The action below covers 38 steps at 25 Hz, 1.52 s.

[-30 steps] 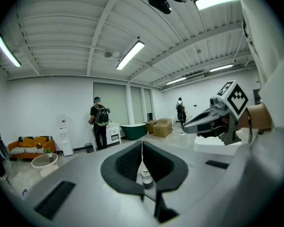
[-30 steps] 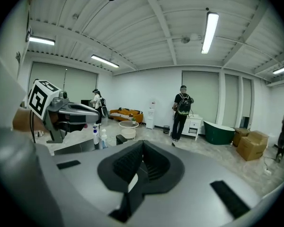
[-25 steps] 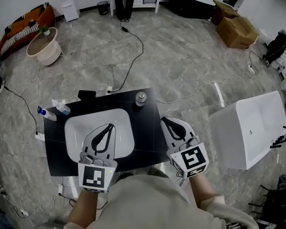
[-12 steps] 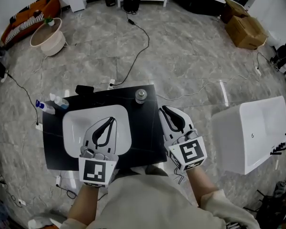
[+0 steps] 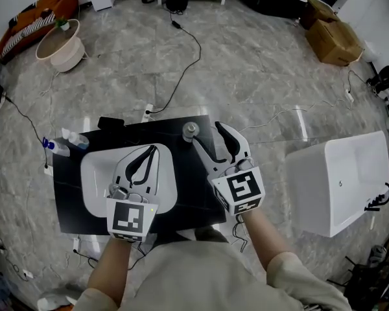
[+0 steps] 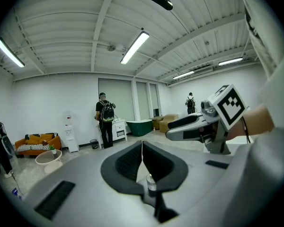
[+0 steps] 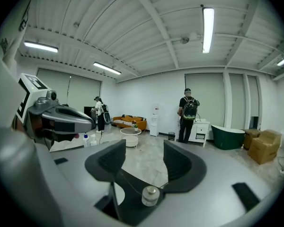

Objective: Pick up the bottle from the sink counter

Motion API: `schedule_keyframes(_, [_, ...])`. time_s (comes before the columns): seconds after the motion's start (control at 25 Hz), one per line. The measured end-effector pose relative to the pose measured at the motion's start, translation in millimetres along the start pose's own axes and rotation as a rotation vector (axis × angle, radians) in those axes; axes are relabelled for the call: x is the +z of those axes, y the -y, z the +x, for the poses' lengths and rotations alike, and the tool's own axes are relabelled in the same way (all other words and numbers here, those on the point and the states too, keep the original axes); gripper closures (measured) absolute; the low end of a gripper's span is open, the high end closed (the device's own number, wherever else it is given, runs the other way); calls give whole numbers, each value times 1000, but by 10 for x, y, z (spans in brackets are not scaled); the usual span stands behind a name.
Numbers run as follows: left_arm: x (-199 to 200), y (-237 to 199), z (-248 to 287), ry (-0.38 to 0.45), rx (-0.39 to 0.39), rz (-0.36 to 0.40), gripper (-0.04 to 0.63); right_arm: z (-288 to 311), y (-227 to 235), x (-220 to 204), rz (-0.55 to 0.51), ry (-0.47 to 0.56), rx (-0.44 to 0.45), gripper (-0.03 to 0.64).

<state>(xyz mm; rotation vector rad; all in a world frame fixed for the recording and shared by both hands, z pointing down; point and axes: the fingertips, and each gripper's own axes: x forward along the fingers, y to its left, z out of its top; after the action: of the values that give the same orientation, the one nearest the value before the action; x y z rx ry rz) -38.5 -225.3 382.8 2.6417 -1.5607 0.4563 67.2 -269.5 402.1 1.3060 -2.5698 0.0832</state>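
The bottle (image 5: 191, 131), small with a silver cap, stands upright at the far edge of the black sink counter (image 5: 194, 186). My right gripper (image 5: 207, 133) hovers just short of it, its left fingertip (image 5: 196, 141) close by the bottle. Its jaws are opening, and nothing is between the pads. In the right gripper view the bottle (image 7: 150, 196) shows low in the gap of the right gripper (image 7: 143, 148). My left gripper (image 5: 152, 149) hangs shut over the white basin (image 5: 94, 173). In its own view the left gripper (image 6: 142, 144) is shut on nothing.
Two small spray bottles (image 5: 66, 138) lie at the counter's left edge, and a black box (image 5: 110, 122) sits at its far left corner. A white tub (image 5: 340, 180) stands on the floor to the right. Cables run across the grey floor (image 5: 181, 63).
My right gripper has moved forward and left over the counter up to the bottle, and its jaws have parted from shut. The left gripper has stayed shut over the basin.
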Motion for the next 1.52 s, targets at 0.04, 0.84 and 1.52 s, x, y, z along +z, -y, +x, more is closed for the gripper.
schedule_keyframes(0.04, [-10, -24, 42, -1, -2, 6, 586, 75, 13, -28, 21, 1, 5, 401])
schedule_keyframes(0.84, [-763, -137, 729, -116, -51, -61, 586, 1388, 330, -1372, 137, -135, -36, 324])
schedule_keyframes(1.52, [-1289, 49, 787, -211, -100, -123, 586, 1864, 296, -2543, 272, -288, -44, 284])
